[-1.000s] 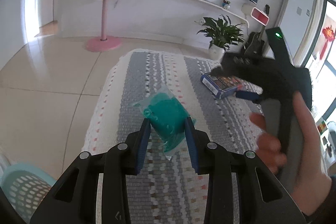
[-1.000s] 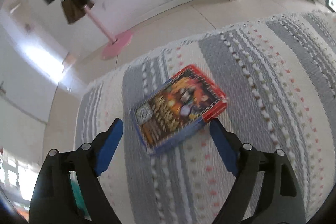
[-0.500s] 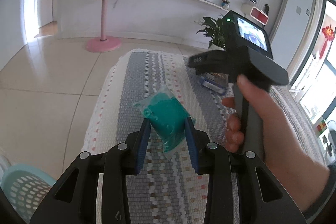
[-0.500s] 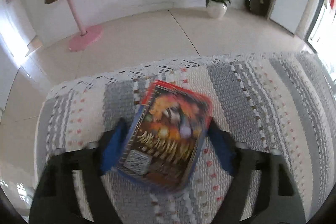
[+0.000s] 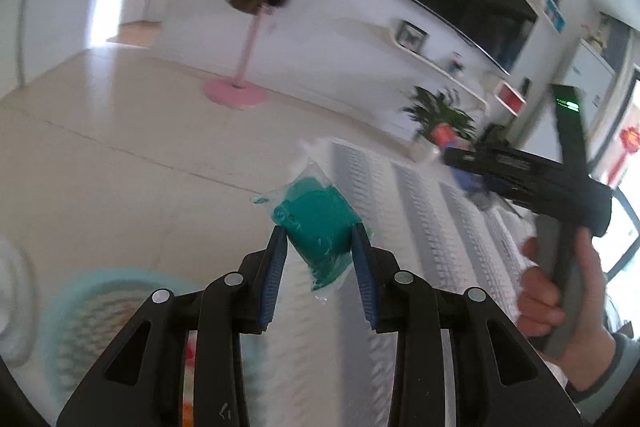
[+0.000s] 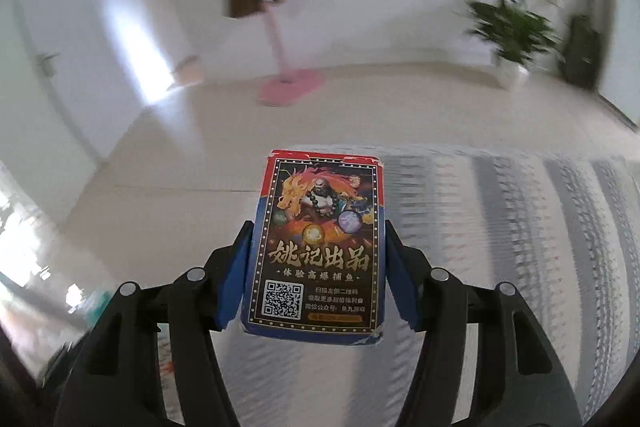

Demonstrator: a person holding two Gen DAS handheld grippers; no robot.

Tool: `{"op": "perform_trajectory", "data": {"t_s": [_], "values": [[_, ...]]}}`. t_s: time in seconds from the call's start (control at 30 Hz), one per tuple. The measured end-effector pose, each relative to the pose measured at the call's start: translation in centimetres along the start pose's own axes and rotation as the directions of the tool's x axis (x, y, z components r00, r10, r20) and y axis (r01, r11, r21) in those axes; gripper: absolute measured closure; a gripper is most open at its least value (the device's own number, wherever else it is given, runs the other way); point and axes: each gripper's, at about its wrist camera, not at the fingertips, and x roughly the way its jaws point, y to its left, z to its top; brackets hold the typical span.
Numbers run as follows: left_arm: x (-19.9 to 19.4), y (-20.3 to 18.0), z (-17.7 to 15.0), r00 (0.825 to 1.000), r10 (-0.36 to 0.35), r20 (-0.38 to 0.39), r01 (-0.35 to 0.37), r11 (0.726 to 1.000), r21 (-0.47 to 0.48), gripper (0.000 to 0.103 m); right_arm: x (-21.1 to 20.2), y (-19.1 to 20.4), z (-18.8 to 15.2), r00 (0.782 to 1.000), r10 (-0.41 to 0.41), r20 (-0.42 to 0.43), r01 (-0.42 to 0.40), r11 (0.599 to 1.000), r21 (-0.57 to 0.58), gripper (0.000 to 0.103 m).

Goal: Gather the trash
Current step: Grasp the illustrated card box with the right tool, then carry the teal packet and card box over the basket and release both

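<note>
Teal sachet (image 5: 318, 223) and printed card box (image 6: 318, 247), both lifted.

Open floor (image 5: 120, 147) beyond striped cloth (image 5: 400, 227)

Pale blue plastic basket (image 5: 80, 311) blurred and half hidden behind black gripper arms, its contents unreadable, striped woven cloth (image 6: 520, 227) smeared by motion, pink coat stand (image 6: 280, 39) blurred, lower room cut off by frame edge

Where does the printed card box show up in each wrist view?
Left wrist: card box blurred at right, ahead of the right gripper.
Right wrist: lower centre, clamped between that gripper's blue fingers.
Shared landmark: the pink stand base on the floor.
</note>
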Motion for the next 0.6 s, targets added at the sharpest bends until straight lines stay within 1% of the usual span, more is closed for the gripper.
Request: {"op": "perform_trajectory", "data": {"t_s": [0.07, 0.13, 0.17, 0.23, 0.27, 0.37, 0.47, 0.5, 0.53, 0.57, 0.6], "values": [[-2.2, 1.6, 0.1, 1.0, 0.02, -0.015, -0.021, 0.999, -0.026, 0.071, -1.9, 2.8, -0.7, 0.998, 0.063, 0.003, -0.063, 0.997, -0.039, 0.045], [-4.5, 3.5, -0.5, 0.996, 0.075, -0.05, -0.077, 0.996, -0.05, 0.071, -3.6, 6.6, -2.6, 0.991, 0.132, -0.016, -0.133, 0.987, -0.087, 0.045], [-5.2, 4.2, -0.8, 0.994, 0.09, -0.064, -0.094, 0.994, -0.058, 0.071, -4.0, 8.2, -3.5, 0.987, 0.156, -0.031, -0.158, 0.981, -0.108, 0.045], [-6.3, 6.1, -2.1, 0.984, 0.122, -0.127, -0.134, 0.987, -0.093, 0.071, -4.1, 11.0, -5.4, 0.98, 0.187, -0.064, -0.195, 0.971, -0.141, 0.045], [-6.8, 7.0, -2.9, 0.979, 0.136, -0.151, -0.153, 0.982, -0.109, 0.071, -4.1, 12.3, -6.4, 0.977, 0.195, -0.081, -0.206, 0.966, -0.155, 0.045], [-7.0, 8.6, -4.4, 0.971, 0.168, -0.171, -0.189, 0.974, -0.12, 0.07, -2.6, 16.1, -10.0, 0.967, 0.202, -0.156, -0.23, 0.954, -0.193, 0.045], [-6.0, 9.7, -5.2, 0.963, 0.17, -0.211, -0.2, 0.971, -0.131, 0.071, -1.3, 18.0, -12.8, 0.961, 0.188, -0.203, -0.233, 0.946, -0.227, 0.044], [-5.8, 9.9, -5.5, 0.962, 0.169, -0.217, -0.198, 0.973, -0.122, 0.064, -0.7, 18.5, -13.7, 0.957, 0.184, -0.223, -0.236, 0.943, -0.236, 0.044], [-5.6, 10.0, -5.6, 0.959, 0.173, -0.223, -0.201, 0.973, -0.113, 0.051, -0.3, 18.8, -14.3, 0.949, 0.193, -0.248, -0.252, 0.939, -0.233, 0.044], [-5.6, 10.1, -5.7, 0.957, 0.187, -0.223, -0.215, 0.971, -0.107, 0.046, 0.1, 19.0, -14.7, 0.942, 0.198, -0.272, -0.263, 0.937, -0.23, 0.043], [-5.8, 10.3, -5.8, 0.957, 0.193, -0.218, -0.22, 0.97, -0.106, 0.044, 0.4, 19.1, -15.0, 0.939, 0.194, -0.283, -0.263, 0.937, -0.23, 0.043]]}}
